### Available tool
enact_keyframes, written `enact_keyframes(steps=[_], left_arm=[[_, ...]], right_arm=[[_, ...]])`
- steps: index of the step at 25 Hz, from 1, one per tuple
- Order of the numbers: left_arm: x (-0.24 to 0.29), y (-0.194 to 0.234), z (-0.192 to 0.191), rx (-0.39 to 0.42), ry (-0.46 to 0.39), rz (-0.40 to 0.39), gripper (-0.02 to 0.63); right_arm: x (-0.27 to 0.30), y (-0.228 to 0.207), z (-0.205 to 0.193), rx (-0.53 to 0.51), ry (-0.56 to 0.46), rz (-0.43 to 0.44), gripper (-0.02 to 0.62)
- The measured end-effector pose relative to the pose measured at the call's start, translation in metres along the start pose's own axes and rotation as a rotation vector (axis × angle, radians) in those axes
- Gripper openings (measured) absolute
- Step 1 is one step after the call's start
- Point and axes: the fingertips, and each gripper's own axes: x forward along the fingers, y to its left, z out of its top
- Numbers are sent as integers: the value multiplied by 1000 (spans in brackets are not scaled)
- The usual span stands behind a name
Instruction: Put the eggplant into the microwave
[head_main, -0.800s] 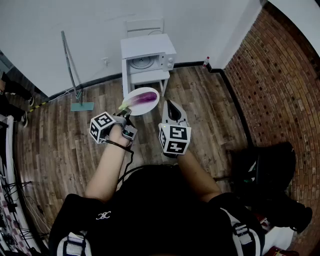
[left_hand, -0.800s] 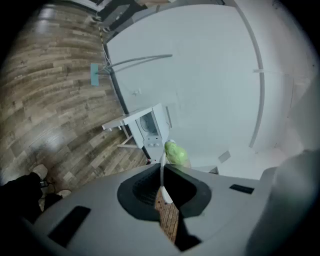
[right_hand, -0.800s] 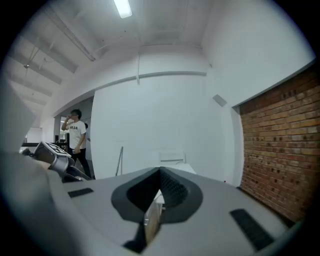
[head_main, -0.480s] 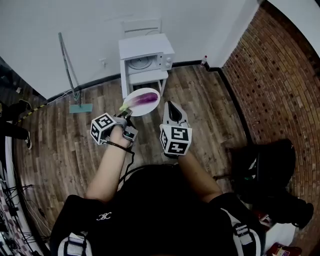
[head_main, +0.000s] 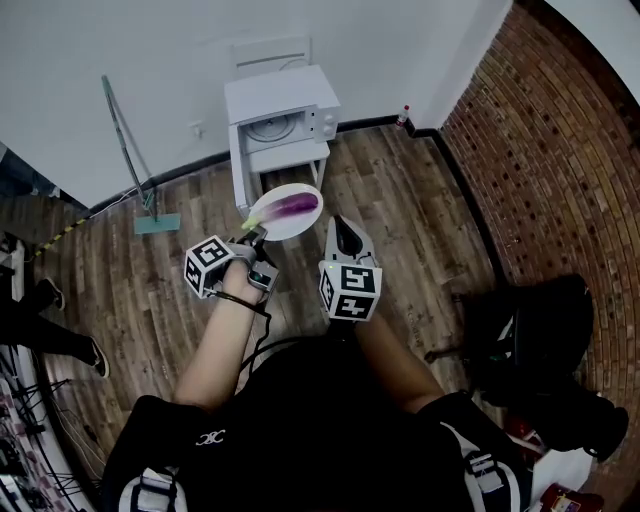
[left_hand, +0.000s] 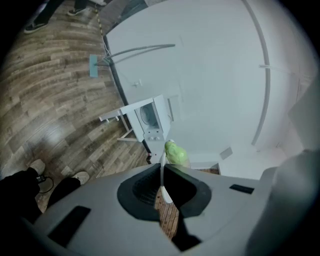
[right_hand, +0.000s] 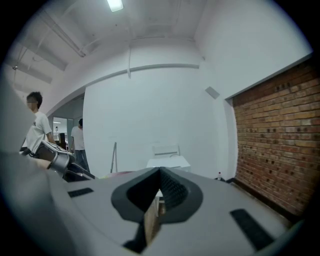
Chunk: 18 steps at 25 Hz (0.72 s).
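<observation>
Wood-plank floor runs up to a white wall, and the microwave stands against that wall on a small white table, its front turned toward me.

My left tongs are clamped on the near rim of a white plate. In the left gripper view the plate shows edge-on between the jaws. The eggplant lies on that plate, purple body across the middle and green stem end nearest the left tongs. Plate and eggplant are held off the floor in front of the microwave, apart from it.

My right tongs are pressed together with nothing between them, just right of the plate and pointing toward the microwave.

A long-handled floor tool leans on the wall to the left of the microwave. A small bottle stands at the foot of the wall to its right, and the brick wall rises farther right.
</observation>
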Motion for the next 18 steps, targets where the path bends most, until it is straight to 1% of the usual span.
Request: enact_keyframes(steps=[4, 8, 13, 18], left_arm=[[33, -14, 2, -1, -19, 1, 20], [73, -38, 7, -8, -54, -3, 20], [124, -73, 8, -15, -93, -29, 20], [163, -94, 12, -33, -159, -41, 20]], right_arm=[[31, -29, 7, 5, 0, 16, 9], [74, -64, 30, -3, -7, 44, 9], [122, -108, 62, -10, -27, 97, 9], [158, -135, 69, -23, -1, 171, 9]])
